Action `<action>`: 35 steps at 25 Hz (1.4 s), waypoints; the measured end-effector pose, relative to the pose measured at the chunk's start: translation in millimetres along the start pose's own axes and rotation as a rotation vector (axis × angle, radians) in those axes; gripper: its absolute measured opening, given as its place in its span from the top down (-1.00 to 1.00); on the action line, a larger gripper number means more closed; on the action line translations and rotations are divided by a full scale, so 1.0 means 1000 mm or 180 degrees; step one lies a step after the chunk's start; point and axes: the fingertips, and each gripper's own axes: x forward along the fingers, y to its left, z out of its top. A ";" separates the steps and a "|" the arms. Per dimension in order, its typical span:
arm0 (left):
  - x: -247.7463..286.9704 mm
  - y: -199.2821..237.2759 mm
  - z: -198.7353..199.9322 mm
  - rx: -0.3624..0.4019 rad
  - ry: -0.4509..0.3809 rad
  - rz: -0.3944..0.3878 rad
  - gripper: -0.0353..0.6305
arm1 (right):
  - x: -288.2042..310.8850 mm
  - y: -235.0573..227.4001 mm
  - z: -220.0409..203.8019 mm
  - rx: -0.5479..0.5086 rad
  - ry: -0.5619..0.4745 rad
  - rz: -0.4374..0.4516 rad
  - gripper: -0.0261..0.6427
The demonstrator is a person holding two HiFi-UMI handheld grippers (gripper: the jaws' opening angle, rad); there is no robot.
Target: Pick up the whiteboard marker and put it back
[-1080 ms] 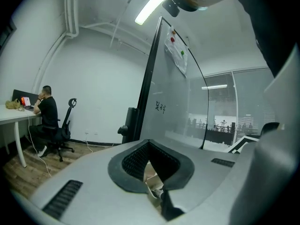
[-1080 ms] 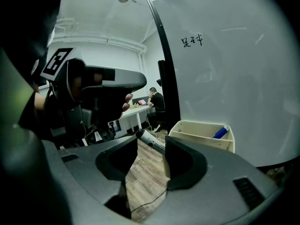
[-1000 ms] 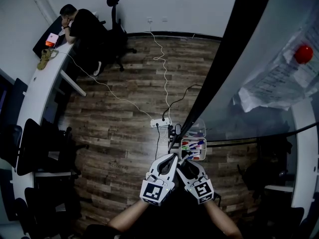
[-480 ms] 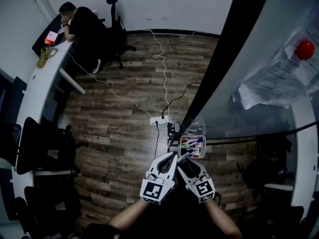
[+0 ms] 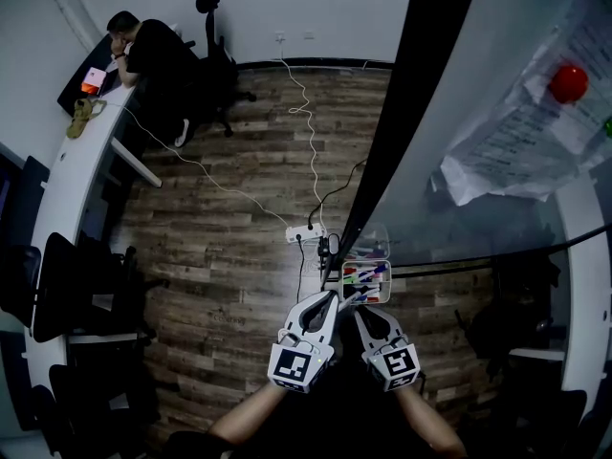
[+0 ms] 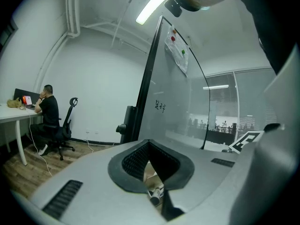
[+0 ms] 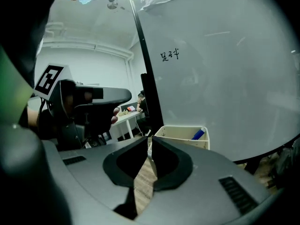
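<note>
Whiteboard marker (image 5: 343, 297): a pale barrel pinched at the tips of the right claw (image 5: 353, 303), whose jaws have just been closing onto it. It is held just short of the marker tray (image 7: 180, 138) below the whiteboard (image 7: 225, 78). The left claw (image 5: 329, 299) is clenched, empty, just beside it.

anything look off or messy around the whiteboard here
The white paper sheets under the round red magnet on the large whiteboard hang crumpled and tilted. A white power strip lies loose on the wooden floor, its cable snaking across.
</note>
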 end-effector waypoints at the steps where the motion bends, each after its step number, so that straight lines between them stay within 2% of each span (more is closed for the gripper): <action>1: 0.000 0.001 0.000 0.0001 -0.0005 0.0008 0.87 | -0.001 -0.002 0.003 0.0034 -0.0022 -0.0039 0.81; 8: -0.005 0.001 0.002 0.0061 -0.0012 0.0008 0.87 | -0.008 -0.007 0.018 0.0065 -0.0125 -0.0200 0.88; 12: -0.009 -0.001 0.007 -0.0009 -0.0084 0.0023 0.87 | -0.014 -0.004 0.031 0.0035 -0.0260 -0.0244 0.88; 21: -0.022 -0.007 0.012 0.0070 -0.0147 0.0004 0.87 | -0.039 -0.006 0.058 0.0062 -0.0619 -0.0464 0.88; 24: -0.026 -0.007 0.013 0.0038 -0.0163 0.0017 0.87 | -0.049 0.002 0.069 -0.0155 -0.0775 -0.0523 0.88; 28: -0.032 -0.010 0.003 0.0067 -0.0133 -0.0027 0.87 | -0.054 0.014 0.068 -0.0356 -0.0784 -0.0579 0.89; 30: -0.034 -0.012 0.003 0.0017 -0.0148 -0.0025 0.87 | -0.054 0.018 0.064 -0.0316 -0.0807 -0.0545 0.89; 33: -0.037 -0.012 0.000 0.0083 -0.0121 -0.0042 0.87 | -0.056 0.014 0.053 -0.0236 -0.0615 -0.0581 0.89; 35: -0.038 -0.011 -0.002 0.0080 -0.0112 -0.0035 0.87 | -0.057 0.011 0.052 -0.0196 -0.0687 -0.0577 0.89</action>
